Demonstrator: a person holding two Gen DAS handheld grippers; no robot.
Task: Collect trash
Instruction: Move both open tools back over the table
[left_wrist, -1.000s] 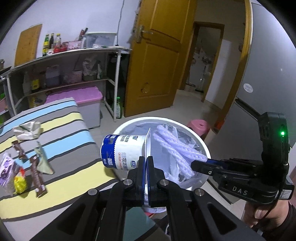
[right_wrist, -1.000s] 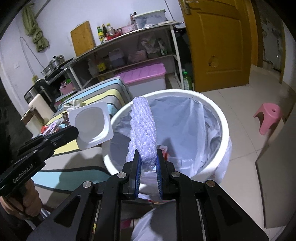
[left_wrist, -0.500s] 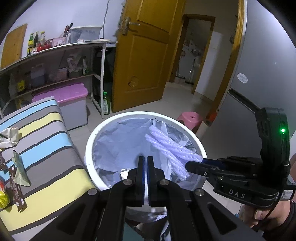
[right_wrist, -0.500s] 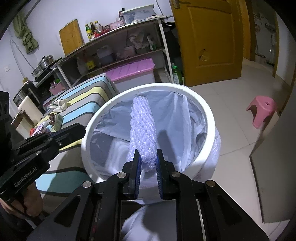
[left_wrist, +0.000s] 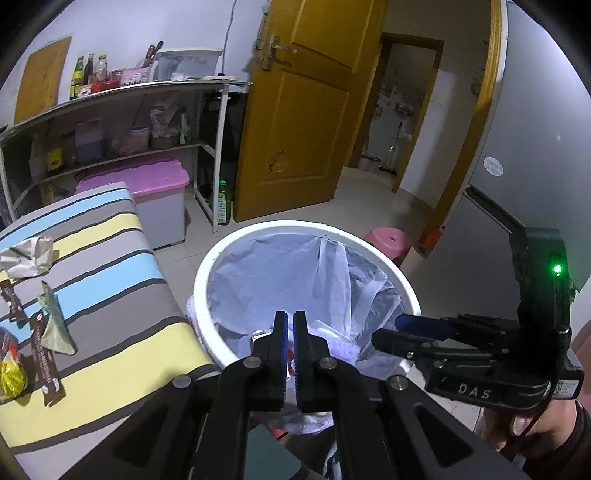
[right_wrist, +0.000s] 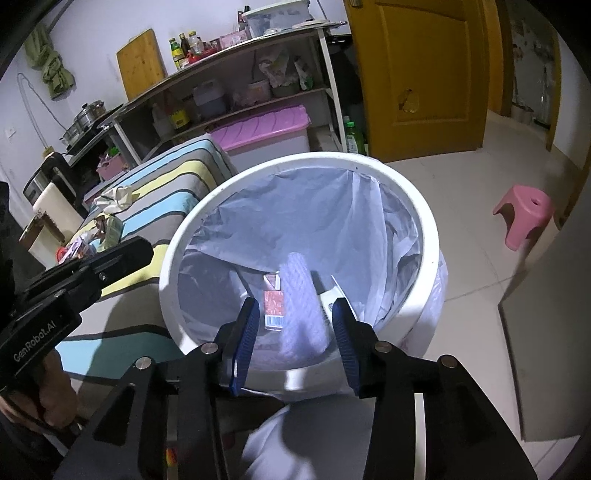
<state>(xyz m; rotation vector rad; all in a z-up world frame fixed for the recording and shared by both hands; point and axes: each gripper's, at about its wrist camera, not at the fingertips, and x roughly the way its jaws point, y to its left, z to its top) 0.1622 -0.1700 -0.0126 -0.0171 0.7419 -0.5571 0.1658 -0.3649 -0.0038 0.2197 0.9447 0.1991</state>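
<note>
Foam net sleeve (right_wrist: 301, 306) seen blurred between the opening jaws of the right gripper (right_wrist: 295, 325), untouched by the pads, over the lined white bin (right_wrist: 428, 236). A carton (right_wrist: 274, 308) lies inside at 9 o'clock of it. Left gripper (left_wrist: 290, 334) is clenched on nothing above the bin rim. Wrappers (left_wrist: 48, 325) are left on the striped bench (left_wrist: 122, 306).

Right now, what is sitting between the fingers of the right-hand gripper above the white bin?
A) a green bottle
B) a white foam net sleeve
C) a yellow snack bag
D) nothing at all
B: in the right wrist view the foam net sleeve lies between the opening jaws of the right gripper, blurred, over the lined white bin.
</note>
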